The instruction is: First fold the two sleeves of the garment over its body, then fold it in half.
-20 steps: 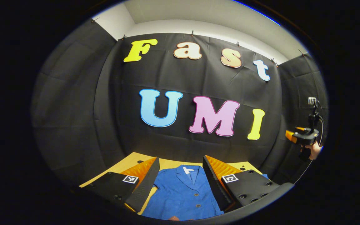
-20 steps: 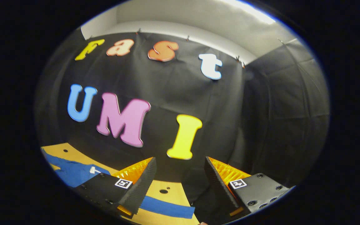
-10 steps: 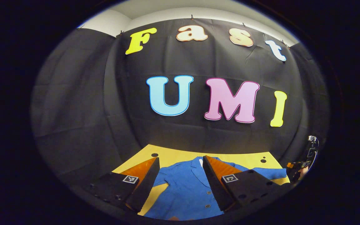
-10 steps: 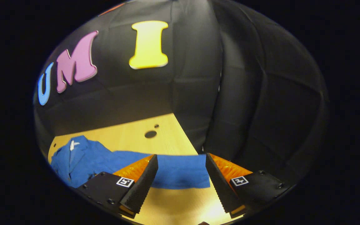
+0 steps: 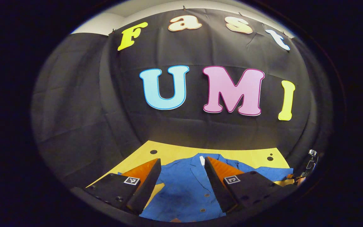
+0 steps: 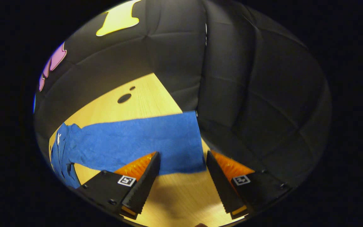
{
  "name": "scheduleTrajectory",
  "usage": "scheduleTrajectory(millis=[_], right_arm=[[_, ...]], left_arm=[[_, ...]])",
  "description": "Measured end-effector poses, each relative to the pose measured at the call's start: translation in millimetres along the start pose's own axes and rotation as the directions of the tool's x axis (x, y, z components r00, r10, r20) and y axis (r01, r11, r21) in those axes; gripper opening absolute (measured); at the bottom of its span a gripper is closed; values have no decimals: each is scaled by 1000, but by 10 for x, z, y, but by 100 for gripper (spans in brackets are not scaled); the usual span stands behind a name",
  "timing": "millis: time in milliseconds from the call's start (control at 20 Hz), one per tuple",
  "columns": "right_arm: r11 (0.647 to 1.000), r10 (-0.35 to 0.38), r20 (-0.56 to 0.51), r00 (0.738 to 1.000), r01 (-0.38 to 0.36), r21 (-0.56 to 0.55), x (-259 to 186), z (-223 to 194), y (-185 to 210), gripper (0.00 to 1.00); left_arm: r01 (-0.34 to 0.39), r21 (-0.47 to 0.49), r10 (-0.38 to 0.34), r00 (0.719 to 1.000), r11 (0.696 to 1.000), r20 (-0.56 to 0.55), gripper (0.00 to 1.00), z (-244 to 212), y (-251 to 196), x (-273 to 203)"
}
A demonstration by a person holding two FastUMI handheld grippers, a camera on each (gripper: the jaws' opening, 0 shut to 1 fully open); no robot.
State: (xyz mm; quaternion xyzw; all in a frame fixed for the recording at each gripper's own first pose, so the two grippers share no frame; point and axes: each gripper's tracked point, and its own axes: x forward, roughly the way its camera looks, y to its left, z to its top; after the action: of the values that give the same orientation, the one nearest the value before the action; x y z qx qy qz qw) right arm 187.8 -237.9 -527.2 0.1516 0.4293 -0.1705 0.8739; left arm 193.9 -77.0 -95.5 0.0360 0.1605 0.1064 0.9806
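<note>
Garment (image 5: pixel 184 186) lies flat on our desk (image 5: pixel 175 154), its hem cut off behind our left claw (image 5: pixel 181 183), fingers apart above it. Our right claw (image 6: pixel 181 179), also apart, hovers at the sleeve's (image 6: pixel 137 142) cuff near the desk's edge.

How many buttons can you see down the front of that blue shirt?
2: one button mid-front of the blue shirt, another below it near the bottom edge. Others may be hidden.

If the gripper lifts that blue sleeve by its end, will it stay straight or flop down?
Probably flop: the sleeve lies flat and faintly wrinkled on the table, like thin cloth. It looks light, and likely drags the garment along.
</note>
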Motion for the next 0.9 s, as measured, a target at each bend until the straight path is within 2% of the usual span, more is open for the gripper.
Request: scheduleTrajectory(millis=[150,200,250,300,400,500,600,750,900], right_arm=[[998,-41,-16,999,40,-50,31,-71,-131,77],[998,-35,-11,999,34,-45,26,-35,-120,72],[999,25,-25,999,-26,-33,22,-40,-5,66],[1000,26,-58,998,-26,3,20,-77,8,48],[997,49,-59,997,-45,62,92,-7,59,12],[997,44,-70,997,-39,73,42,-9,42,3],[997,55,-52,997,-52,48,-16,81,114,2],[995,102,90,991,-101,-7,-408,521,385,3],[986,163,218,962,-151,-70,-1000,896,812,3]], left_arm=[[70,3,-70,998,998,-6,79,20,-322,97],[79,6,-79,997,997,-4,80,21,-387,127],[91,7,-91,996,996,-1,80,55,-448,147],[110,7,-110,994,994,4,79,77,-518,146],[144,19,-144,989,989,15,80,121,-638,159],[156,45,-157,987,987,20,79,154,-694,152],[171,72,-174,984,983,40,79,200,-727,125],[170,71,-174,984,983,46,80,196,-634,131],[172,-28,-171,985,985,20,80,33,-471,151]])
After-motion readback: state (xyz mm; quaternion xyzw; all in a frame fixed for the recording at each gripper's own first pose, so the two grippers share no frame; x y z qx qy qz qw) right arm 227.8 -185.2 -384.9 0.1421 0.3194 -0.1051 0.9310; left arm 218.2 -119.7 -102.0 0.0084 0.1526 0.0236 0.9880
